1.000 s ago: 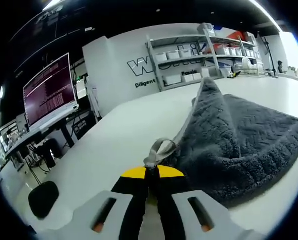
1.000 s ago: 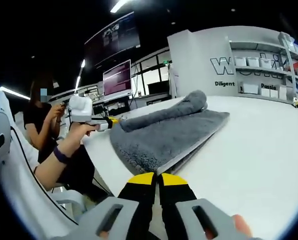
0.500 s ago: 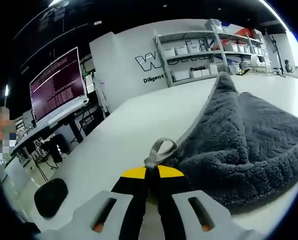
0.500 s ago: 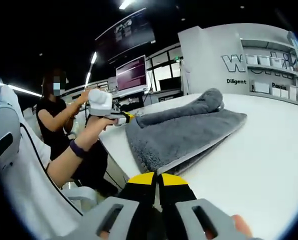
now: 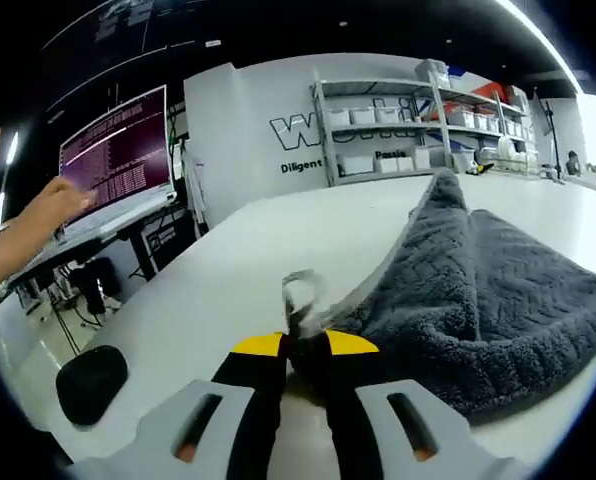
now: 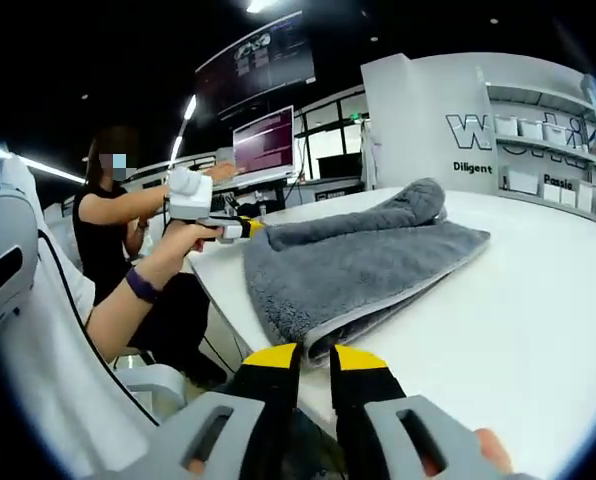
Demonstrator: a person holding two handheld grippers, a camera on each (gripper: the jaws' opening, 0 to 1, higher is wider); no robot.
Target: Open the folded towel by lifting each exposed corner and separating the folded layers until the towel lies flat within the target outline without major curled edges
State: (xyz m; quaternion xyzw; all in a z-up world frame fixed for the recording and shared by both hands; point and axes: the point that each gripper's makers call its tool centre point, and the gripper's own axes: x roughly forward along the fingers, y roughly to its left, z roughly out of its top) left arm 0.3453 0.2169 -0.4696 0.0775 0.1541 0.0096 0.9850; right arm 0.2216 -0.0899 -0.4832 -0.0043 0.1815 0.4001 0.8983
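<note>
The grey towel lies folded on the white table, one fold humped up along its far side. The right gripper stands released, jaws slightly parted just before the towel's near edge. The left gripper also stands released at the towel's corner, its blurred hanging loop just past the tips.

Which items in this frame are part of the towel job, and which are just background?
Job:
grey towel
left gripper, at the towel's loop corner
right gripper, at the towel's edge
white table

Background:
monitor
shelves with bins
black round object
</note>
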